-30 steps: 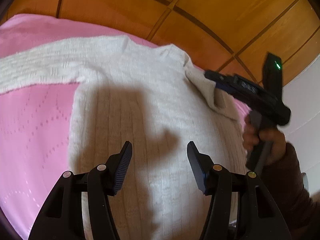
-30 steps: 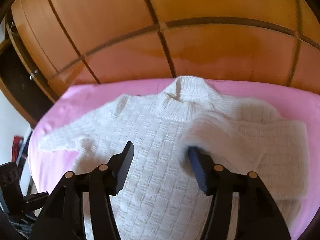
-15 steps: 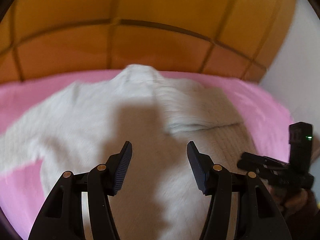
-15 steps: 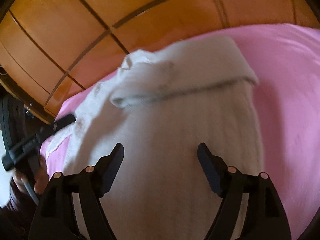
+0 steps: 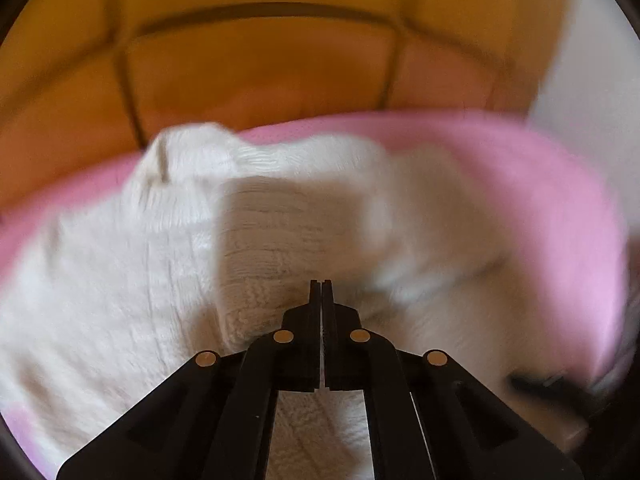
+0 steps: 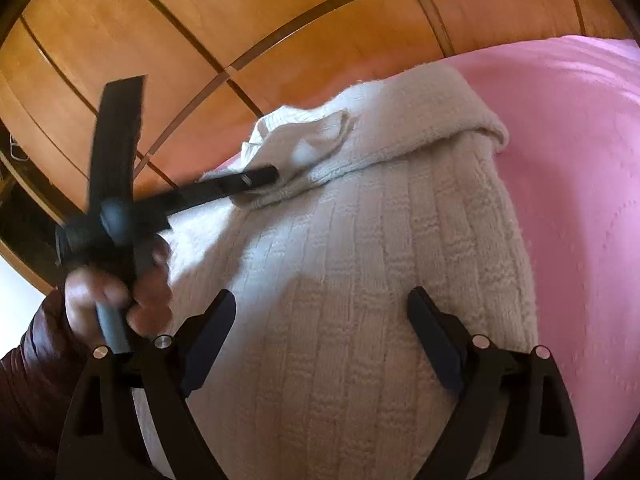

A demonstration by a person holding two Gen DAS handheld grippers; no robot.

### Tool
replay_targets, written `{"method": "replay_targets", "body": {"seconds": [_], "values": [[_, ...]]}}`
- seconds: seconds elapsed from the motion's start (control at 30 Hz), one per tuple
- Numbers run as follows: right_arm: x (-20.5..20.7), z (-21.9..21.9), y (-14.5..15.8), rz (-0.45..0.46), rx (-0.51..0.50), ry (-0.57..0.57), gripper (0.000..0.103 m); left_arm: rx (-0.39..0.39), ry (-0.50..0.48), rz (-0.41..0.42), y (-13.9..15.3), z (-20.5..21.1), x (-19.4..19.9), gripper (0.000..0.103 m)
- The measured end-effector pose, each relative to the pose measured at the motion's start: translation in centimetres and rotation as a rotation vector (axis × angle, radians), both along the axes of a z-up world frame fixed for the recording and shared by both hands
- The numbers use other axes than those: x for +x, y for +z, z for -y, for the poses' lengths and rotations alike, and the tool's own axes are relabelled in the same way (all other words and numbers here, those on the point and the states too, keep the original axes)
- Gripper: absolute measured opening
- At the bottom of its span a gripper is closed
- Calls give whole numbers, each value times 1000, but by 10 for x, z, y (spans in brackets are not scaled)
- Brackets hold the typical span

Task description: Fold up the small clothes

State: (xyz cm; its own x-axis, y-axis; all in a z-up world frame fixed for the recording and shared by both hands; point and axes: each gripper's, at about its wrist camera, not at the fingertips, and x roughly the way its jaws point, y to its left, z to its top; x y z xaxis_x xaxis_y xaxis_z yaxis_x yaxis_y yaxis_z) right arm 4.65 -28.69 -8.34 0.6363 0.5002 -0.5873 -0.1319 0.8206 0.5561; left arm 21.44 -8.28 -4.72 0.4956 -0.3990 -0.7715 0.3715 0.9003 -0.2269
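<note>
A cream knit sweater (image 6: 360, 280) lies spread on a pink bedspread (image 6: 580, 160). One sleeve (image 6: 400, 128) is folded across its chest. My right gripper (image 6: 322, 292) hovers over the sweater's body, its jaws wide and still opening, with nothing between them. My left gripper (image 5: 321, 292) is shut, and I see no cloth between its jaws. In the right wrist view the left gripper (image 6: 268, 176) reaches in from the left with its tip over the folded sleeve's cuff. Whether it touches the cuff I cannot tell. The left wrist view is blurred; the sweater (image 5: 120, 280) fills its lower half.
Orange wooden panels (image 6: 280, 20) rise behind the bed. A hand (image 6: 112, 300) in a dark red sleeve (image 6: 32, 360) holds the left gripper at the lower left. Bare pink bedspread (image 5: 520, 184) stretches to the right of the sweater, and a white wall (image 5: 592, 60) stands beyond.
The right gripper let go of the sleeve, which now lies folded across the chest, and its jaws widened. The left gripper swung over to the folded sleeve and its jaws closed.
</note>
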Motion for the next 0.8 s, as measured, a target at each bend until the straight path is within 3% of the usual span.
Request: {"method": "replay_targets", "body": {"seconds": [0.1, 0.2, 0.3, 0.37, 0.43, 0.47, 0.5, 0.57, 0.63, 0.8], "values": [[0, 1, 2, -14, 7, 6, 87, -240, 147, -84, 6, -59, 12, 0], [2, 11, 12, -19, 70, -10, 87, -359, 225, -110, 9, -106, 15, 0], [8, 18, 19, -13, 52, -50, 87, -381, 265, -87, 12, -135, 15, 0], [12, 26, 20, -26, 77, -83, 87, -328, 227, -32, 22, -128, 7, 0], [16, 27, 17, -41, 86, -103, 87, -185, 128, 41, 32, -99, -5, 6], [17, 26, 16, -46, 85, -103, 87, -143, 77, 57, 33, -85, -10, 22], [17, 25, 15, -51, 86, -101, 87, -109, 38, 70, 33, -74, -13, 45], [17, 18, 11, -62, 78, -87, 88, -14, -54, 125, 31, -43, -26, 64], [15, 11, 8, -59, 49, -75, 88, 79, -120, 169, 26, -12, -33, 64], [11, 14, 0, -50, 67, -69, 89, 186, -231, 187, 10, 42, -31, 64]]}}
